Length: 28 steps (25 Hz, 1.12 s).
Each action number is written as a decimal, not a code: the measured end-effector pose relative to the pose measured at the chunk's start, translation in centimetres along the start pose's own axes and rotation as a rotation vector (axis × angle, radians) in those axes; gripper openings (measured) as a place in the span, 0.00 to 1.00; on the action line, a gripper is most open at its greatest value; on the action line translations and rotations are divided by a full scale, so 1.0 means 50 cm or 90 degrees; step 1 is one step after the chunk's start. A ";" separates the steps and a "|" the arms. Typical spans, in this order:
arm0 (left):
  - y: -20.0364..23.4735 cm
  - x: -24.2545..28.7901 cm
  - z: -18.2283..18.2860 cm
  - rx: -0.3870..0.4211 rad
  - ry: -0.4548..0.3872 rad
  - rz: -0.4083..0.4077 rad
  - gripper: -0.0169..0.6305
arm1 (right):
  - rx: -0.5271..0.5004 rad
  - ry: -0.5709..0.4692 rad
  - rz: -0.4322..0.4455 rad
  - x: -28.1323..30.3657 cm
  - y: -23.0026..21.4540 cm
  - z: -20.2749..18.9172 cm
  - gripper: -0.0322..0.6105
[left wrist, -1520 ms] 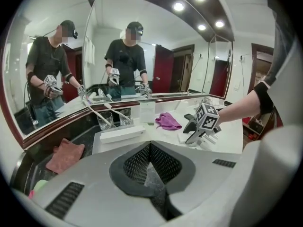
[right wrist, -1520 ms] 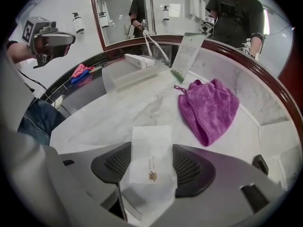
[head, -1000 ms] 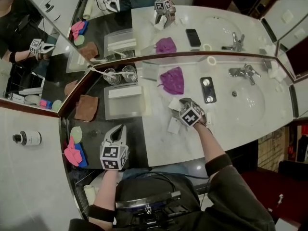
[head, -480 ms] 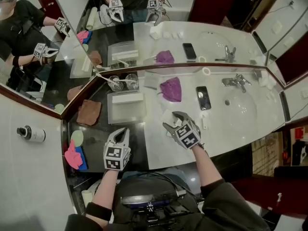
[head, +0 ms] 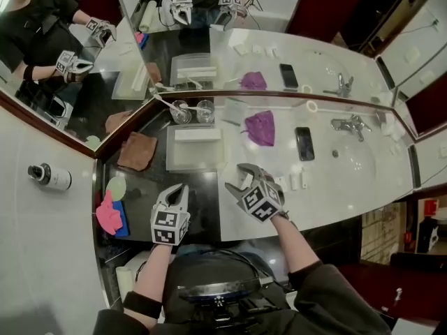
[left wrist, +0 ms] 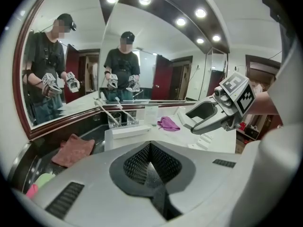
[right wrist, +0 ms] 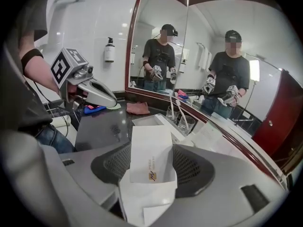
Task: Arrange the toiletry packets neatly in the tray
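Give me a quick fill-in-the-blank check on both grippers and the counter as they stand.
1. The right gripper is shut on white toiletry ____.
2. The left gripper has its jaws ____, with nothing between them.
3. The cloth lying between the tray and the phone is ____ in colour.
4. Each glass behind the tray holds a ____.

Missing words: packets; shut; purple; toothbrush.

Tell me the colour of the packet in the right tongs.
The packet is white with a gold mark; see right gripper view.
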<state>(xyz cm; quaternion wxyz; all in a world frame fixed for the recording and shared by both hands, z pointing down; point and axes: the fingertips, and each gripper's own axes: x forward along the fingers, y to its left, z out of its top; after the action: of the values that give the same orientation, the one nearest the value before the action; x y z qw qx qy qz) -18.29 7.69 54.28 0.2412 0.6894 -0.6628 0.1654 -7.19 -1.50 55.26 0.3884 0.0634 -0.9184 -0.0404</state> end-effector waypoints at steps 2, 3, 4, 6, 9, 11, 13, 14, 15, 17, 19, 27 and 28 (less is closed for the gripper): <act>0.020 -0.008 -0.012 -0.011 0.004 0.008 0.03 | -0.037 0.008 0.017 0.035 0.019 0.022 0.50; 0.033 -0.011 -0.019 -0.016 0.006 0.014 0.03 | -0.056 0.012 0.026 0.054 0.028 0.036 0.50; 0.046 -0.013 -0.026 -0.022 0.008 0.022 0.03 | -0.076 0.015 0.036 0.073 0.036 0.050 0.50; 0.076 -0.012 -0.038 -0.032 0.010 0.036 0.03 | -0.112 0.022 0.053 0.116 0.050 0.078 0.50; 0.121 -0.001 -0.044 -0.047 0.005 0.051 0.03 | -0.165 0.035 0.068 0.190 0.061 0.111 0.50; 0.154 0.008 -0.047 -0.055 -0.002 0.064 0.03 | -0.189 0.046 0.076 0.242 0.063 0.126 0.50; 0.177 0.014 -0.044 -0.065 -0.004 0.067 0.03 | -0.202 0.058 0.081 0.292 0.062 0.135 0.50; 0.186 0.015 -0.042 -0.070 -0.004 0.067 0.03 | -0.207 0.064 0.082 0.315 0.060 0.138 0.50; 0.197 0.018 -0.043 -0.072 -0.004 0.069 0.03 | -0.212 0.070 0.081 0.336 0.058 0.140 0.50; 0.223 0.026 -0.048 -0.071 -0.005 0.079 0.03 | -0.227 0.083 0.080 0.374 0.052 0.142 0.50; 0.241 0.035 -0.046 -0.076 -0.005 0.080 0.03 | -0.244 0.099 0.082 0.406 0.044 0.139 0.50; 0.301 0.055 -0.067 -0.098 0.000 0.096 0.03 | -0.259 0.116 0.107 0.478 0.037 0.136 0.52; 0.302 0.055 -0.067 -0.101 0.001 0.095 0.03 | -0.263 0.116 0.110 0.482 0.038 0.135 0.52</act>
<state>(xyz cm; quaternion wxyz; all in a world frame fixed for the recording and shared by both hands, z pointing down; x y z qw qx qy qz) -32.81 7.18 60.28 0.2827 0.6167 -0.7231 0.1301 -28.85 -3.00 67.87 0.4761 -0.0930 -0.8540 -0.1880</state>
